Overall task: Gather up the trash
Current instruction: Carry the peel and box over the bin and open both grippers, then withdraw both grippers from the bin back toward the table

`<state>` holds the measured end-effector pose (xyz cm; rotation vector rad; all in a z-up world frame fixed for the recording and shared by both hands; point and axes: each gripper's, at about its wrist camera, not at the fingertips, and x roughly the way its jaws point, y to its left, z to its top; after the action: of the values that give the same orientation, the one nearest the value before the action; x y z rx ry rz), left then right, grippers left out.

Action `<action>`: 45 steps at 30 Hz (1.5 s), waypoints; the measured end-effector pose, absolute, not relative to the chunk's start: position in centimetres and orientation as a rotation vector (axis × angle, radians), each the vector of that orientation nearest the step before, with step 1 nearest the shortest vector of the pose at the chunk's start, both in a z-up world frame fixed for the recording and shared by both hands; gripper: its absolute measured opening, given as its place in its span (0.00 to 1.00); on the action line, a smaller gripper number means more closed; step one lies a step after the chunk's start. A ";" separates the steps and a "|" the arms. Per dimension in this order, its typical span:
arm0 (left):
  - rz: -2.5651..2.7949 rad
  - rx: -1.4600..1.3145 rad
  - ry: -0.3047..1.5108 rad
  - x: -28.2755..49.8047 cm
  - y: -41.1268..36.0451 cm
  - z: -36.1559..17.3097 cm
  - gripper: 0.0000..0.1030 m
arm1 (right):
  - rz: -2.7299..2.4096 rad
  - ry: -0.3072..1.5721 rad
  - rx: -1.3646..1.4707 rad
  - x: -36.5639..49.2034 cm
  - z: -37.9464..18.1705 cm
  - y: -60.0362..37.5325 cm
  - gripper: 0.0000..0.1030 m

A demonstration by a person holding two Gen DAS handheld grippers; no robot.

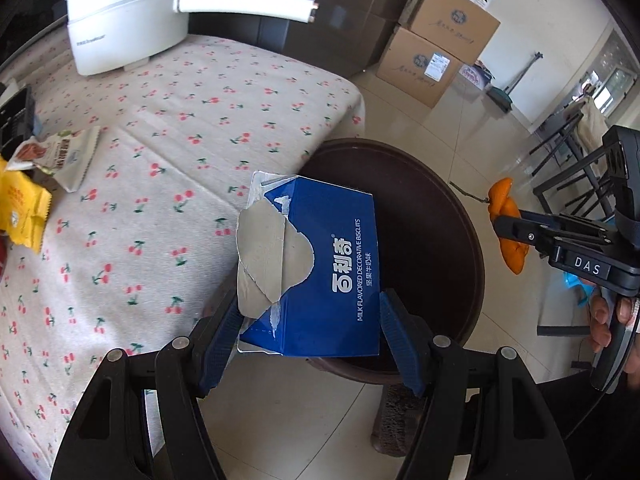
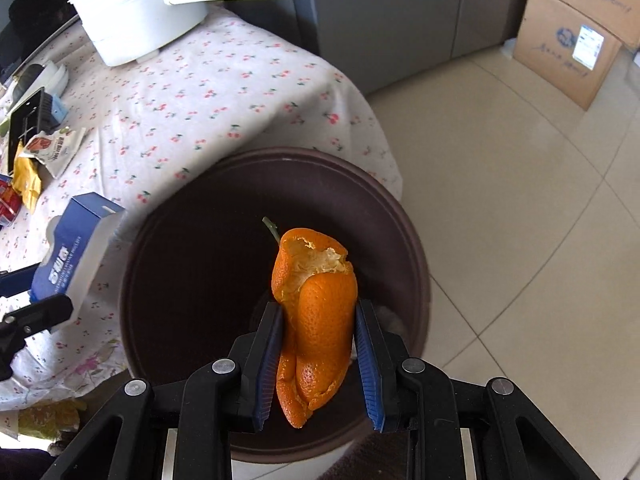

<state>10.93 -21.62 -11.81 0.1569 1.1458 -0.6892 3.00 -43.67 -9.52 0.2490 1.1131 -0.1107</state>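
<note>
Nearest the lenses: two grippers, each clamped on one item. Left gripper (image 1: pixel 310 326) stands fairly wide, its blue pads pressed on both sides of one blue biscuit box (image 1: pixel 320 268); the box has white lettering, a torn top flap showing grey card, and a silvery inner edge. It hangs over the table's edge and the near rim of the bin. Right gripper (image 2: pixel 320 360) stands narrow, closed on one orange peel (image 2: pixel 316 320): a curled, dimpled strip, pale pith exposed at the far end, a short green stem beside it. The peel sits above the bin's open mouth. One round dark brown bin (image 2: pixel 416 264) stands on the tiled floor (image 2: pixel 520 240), just beside the table; its inside looks dark and I cannot tell what it contains. One hand (image 1: pixel 608 320) is visible on the right gripper's handle in the left wrist view. Farther: one table with a cherry-print cloth (image 1: pixel 180 120), carrying two snack wrappers near the left edge, one yellow (image 1: pixel 24 212) and one white (image 1: pixel 68 156). Beyond, one white pot (image 1: pixel 124 20) with a long handle. Farthest: two stacked cardboard boxes (image 1: pixel 436 48) by the wall.
</note>
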 end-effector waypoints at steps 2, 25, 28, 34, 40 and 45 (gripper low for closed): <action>-0.709 0.176 1.151 10.7 -22.8 -12.5 0.69 | -0.117 1.114 0.251 2.5 -9.6 -44.2 0.30; -0.588 0.286 1.046 11.6 -20.9 -12.0 0.90 | -0.144 1.145 0.254 1.1 -11.2 -45.3 0.30; -0.566 0.272 1.036 11.7 -19.7 -11.4 0.93 | -0.138 1.148 0.246 1.4 -11.2 -44.8 0.30; -0.532 0.257 1.011 11.6 -17.1 -10.2 1.00 | -0.129 1.150 0.234 2.4 -11.1 -43.7 0.31; -0.509 0.226 0.998 11.5 -14.4 -9.0 1.00 | -0.124 1.141 0.234 3.2 -10.7 -42.7 0.33; -0.486 0.210 0.992 11.4 -12.4 -8.2 1.00 | -0.131 1.128 0.266 3.8 -10.2 -42.1 0.53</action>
<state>11.39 -12.38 -8.20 0.2096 0.9923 -0.4861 3.82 -42.15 -10.17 0.2659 1.1278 -0.1309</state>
